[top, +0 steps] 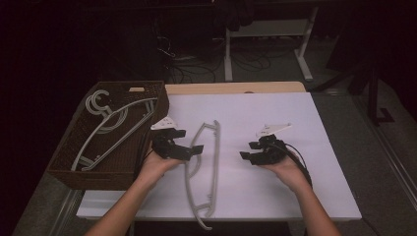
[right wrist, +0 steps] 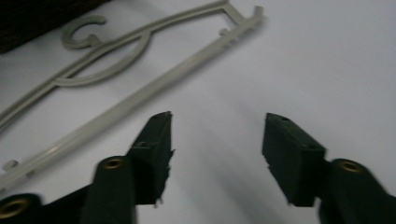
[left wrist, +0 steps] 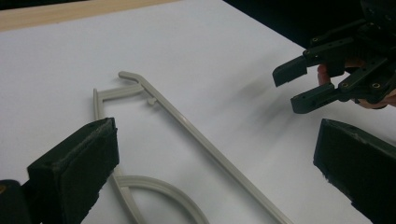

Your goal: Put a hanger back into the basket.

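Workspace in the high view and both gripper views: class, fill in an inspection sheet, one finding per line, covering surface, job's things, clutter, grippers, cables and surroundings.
Surface: white table top, with a pale wooden strip along its far edge.
Job's things: one grey plastic clothes hanger lies flat on the white top; more grey hangers lie in the dark woven basket at the left.
Clutter: nothing seen.
Grippers: left gripper is open at the hanger's curved arm; right gripper is open, nothing between its jaws, clear of the hanger.
Cables: a black cable trails from the right gripper.
Surroundings: dark room, white table legs and floor cables behind.
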A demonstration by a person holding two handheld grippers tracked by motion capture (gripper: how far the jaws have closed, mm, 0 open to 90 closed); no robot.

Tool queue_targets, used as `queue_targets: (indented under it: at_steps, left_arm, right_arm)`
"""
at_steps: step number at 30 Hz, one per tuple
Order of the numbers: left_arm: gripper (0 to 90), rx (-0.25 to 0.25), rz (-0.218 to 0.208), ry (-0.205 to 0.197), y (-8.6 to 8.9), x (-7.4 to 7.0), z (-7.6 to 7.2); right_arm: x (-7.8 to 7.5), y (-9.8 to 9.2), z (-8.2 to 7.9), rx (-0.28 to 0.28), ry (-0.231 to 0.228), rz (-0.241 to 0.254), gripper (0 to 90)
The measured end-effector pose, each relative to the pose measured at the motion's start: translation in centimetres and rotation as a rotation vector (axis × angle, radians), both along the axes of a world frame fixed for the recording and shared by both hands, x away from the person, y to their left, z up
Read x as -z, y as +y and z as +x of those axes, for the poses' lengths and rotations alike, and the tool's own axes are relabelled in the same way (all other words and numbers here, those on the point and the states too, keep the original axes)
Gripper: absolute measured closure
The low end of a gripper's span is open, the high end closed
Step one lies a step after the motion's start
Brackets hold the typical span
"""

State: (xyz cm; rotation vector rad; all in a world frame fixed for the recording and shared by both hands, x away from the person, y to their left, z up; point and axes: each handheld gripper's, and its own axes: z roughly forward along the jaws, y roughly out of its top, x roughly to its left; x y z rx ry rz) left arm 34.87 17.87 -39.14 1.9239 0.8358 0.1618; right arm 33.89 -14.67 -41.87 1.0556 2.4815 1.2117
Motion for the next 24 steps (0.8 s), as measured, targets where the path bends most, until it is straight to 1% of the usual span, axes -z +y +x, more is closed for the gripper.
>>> queue_targets:
  at_steps: [1, 4, 5, 9, 10, 12, 14, 15, 17, 19, 20, 23, 24]
  left_arm:
    - [0.1, 0.0, -0.001, 0.0, 0.0, 0.1, 0.0]
    - [0.1, 0.0, -0.001, 0.004, 0.0, 0.2, 0.0]
    - [0.1, 0.0, -0.001, 0.004, 0.0, 0.2, 0.0]
    - [0.1, 0.003, -0.004, 0.009, -0.1, 0.3, -0.1]
    - [0.1, 0.005, -0.001, 0.008, -0.1, 0.4, -0.1]
    - [0.1, 0.005, -0.002, 0.007, -0.1, 0.4, -0.1]
    - [0.1, 0.003, 0.001, 0.006, -0.1, 0.4, -0.1]
    - [0.1, 0.002, -0.001, 0.006, -0.1, 0.5, -0.1]
    - [0.1, 0.003, 0.0, 0.006, 0.0, 0.5, -0.1]
    - [0.1, 0.004, 0.0, 0.007, 0.0, 0.5, -0.1]
    - [0.1, 0.003, 0.001, 0.007, -0.1, 0.5, -0.1]
    - [0.1, 0.007, 0.001, 0.009, -0.1, 0.6, -0.1]
    - [0.1, 0.007, 0.001, 0.009, -0.1, 0.6, -0.1]
  right_arm:
    - [0.0, 0.5, 0.1, -0.016, 0.001, 0.002, 55.8]
    - [0.0, 2.3, 0.2, -0.055, 0.007, 0.001, 66.2]
    - [0.0, 2.3, 0.2, -0.055, 0.007, 0.001, 66.2]
    - [-0.1, 4.9, 0.4, -0.118, 0.003, -0.009, 75.2]
    - [0.0, 5.7, 0.6, -0.132, -0.004, -0.022, 78.7]
    - [0.2, 6.8, 1.0, -0.148, -0.005, -0.039, 82.5]
    - [0.4, 7.7, 1.6, -0.149, -0.008, -0.046, 87.5]
    - [0.5, 8.1, 2.0, -0.146, -0.007, -0.044, 88.6]
    - [0.9, 8.9, 2.9, -0.136, -0.006, -0.051, 88.9]
    - [1.2, 9.5, 3.7, -0.129, -0.005, -0.07, 89.0]
    - [1.5, 9.9, 4.3, -0.12, -0.005, -0.076, 89.0]
    - [2.1, 10.6, 5.6, -0.091, -0.009, -0.1, 89.1]
    - [2.1, 10.6, 5.6, -0.091, -0.009, -0.1, 89.1]
